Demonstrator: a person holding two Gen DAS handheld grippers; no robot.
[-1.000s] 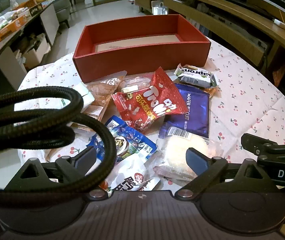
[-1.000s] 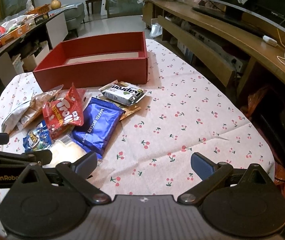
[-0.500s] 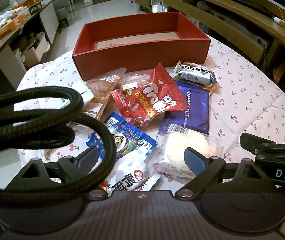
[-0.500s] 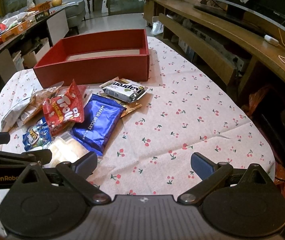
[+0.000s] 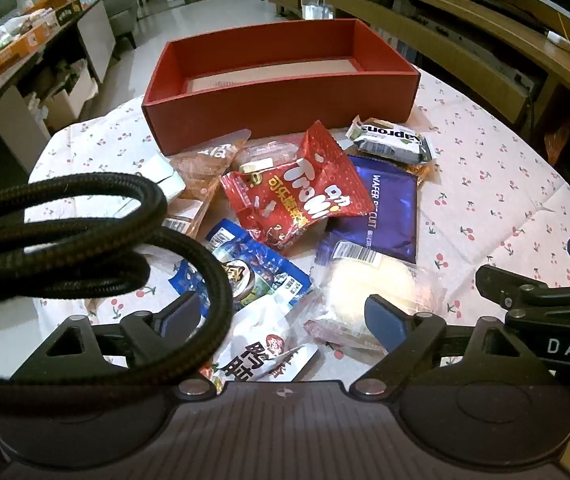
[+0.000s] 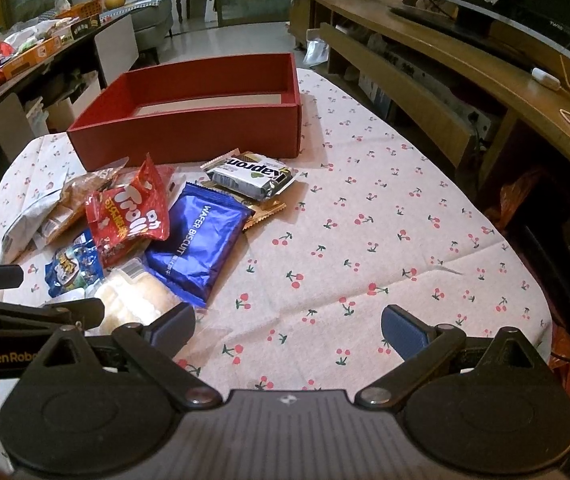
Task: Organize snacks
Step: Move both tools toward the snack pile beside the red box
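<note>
An empty red box (image 5: 281,92) stands at the far side of the cherry-print table (image 6: 365,240); it also shows in the right wrist view (image 6: 189,132). In front of it lies a pile of snacks: a red Trolli bag (image 5: 301,196), a blue wafer biscuit pack (image 5: 385,208), a Kapron bar (image 5: 389,140), a blue-and-white pack (image 5: 253,276), a clear-wrapped pale bun (image 5: 365,292) and a white pack (image 5: 261,348). My left gripper (image 5: 285,316) is open, low over the near snacks. My right gripper (image 6: 289,328) is open over bare cloth, right of the pile.
A black braided cable (image 5: 85,240) loops across the left of the left wrist view. A wooden TV bench (image 6: 465,80) runs along the right. A cluttered side table (image 6: 25,56) stands at the far left. The right gripper's body (image 5: 545,312) shows beside the left one.
Both grippers have drawn back and risen slightly, so the box and snacks sit a little farther off. Nothing was taken hold of; both stay open.
</note>
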